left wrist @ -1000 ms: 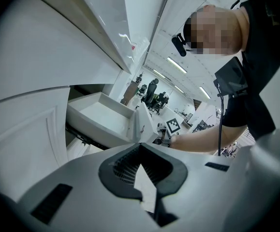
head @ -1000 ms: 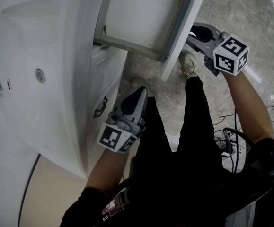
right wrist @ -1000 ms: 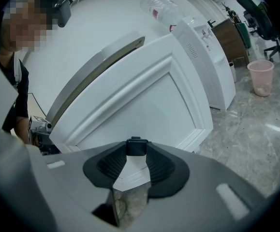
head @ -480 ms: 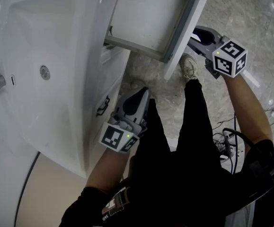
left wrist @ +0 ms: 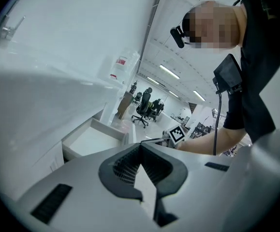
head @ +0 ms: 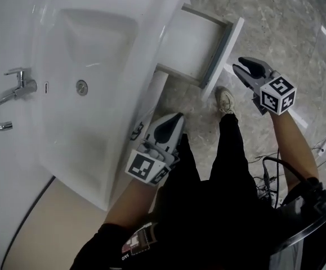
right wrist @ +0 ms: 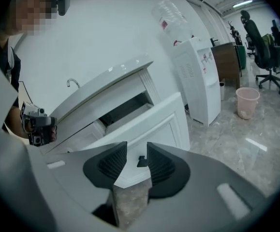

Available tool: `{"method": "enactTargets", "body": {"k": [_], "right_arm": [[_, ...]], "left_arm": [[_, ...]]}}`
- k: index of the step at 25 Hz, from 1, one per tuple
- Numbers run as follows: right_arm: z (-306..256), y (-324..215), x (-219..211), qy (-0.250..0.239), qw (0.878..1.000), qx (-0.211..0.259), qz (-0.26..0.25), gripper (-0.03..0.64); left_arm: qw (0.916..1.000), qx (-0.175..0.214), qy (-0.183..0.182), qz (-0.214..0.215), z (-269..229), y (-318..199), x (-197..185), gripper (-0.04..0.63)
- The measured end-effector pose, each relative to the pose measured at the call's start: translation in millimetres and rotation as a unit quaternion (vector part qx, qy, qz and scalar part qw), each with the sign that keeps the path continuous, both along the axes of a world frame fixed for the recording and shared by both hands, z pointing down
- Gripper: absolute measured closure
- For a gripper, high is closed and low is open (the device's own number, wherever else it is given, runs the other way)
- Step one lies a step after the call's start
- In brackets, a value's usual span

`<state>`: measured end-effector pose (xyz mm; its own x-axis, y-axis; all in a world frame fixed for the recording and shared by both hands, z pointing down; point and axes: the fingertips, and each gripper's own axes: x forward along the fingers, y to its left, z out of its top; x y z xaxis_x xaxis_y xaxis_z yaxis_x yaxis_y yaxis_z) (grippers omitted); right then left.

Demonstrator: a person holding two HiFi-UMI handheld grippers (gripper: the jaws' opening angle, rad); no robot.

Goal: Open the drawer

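Our right gripper (head: 242,68) has its jaws spread, with nothing between them. Through the gap we see the drawer (right wrist: 152,124) front and its small dark handle (right wrist: 141,161) beyond the jaws, untouched. The gripper points ahead and slants downward, marker cube at the back, on our bare right forearm (head: 294,145) stretched out over the stone floor (head: 298,32). Our left gripper (head: 175,118) has its jaws pressed together at the tips and is empty. It also slants downward, close to our legs, with the left forearm (head: 126,201) tucked in beside the white vanity under the sink (head: 89,94). The drawer stands pulled well out of the vanity, near the right gripper.
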<state>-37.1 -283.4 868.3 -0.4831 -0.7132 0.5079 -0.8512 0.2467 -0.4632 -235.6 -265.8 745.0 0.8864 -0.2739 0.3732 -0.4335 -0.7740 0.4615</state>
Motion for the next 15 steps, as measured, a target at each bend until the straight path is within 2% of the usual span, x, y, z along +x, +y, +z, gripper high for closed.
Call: {"method": "enactTargets", "body": {"k": [7, 15], "right_arm": [[-100, -3, 11, 0.011, 0.999, 0.037, 0.025, 0.615], [-223, -36, -6, 0.026, 0.996, 0.082, 0.003, 0.617]], "left_arm": [[0.9993, 0.036, 0.012, -0.006, -86, -12, -4, 0.595], [0.9941, 0.096, 0.040, -0.031, -190, -35, -25, 0.595]]}}
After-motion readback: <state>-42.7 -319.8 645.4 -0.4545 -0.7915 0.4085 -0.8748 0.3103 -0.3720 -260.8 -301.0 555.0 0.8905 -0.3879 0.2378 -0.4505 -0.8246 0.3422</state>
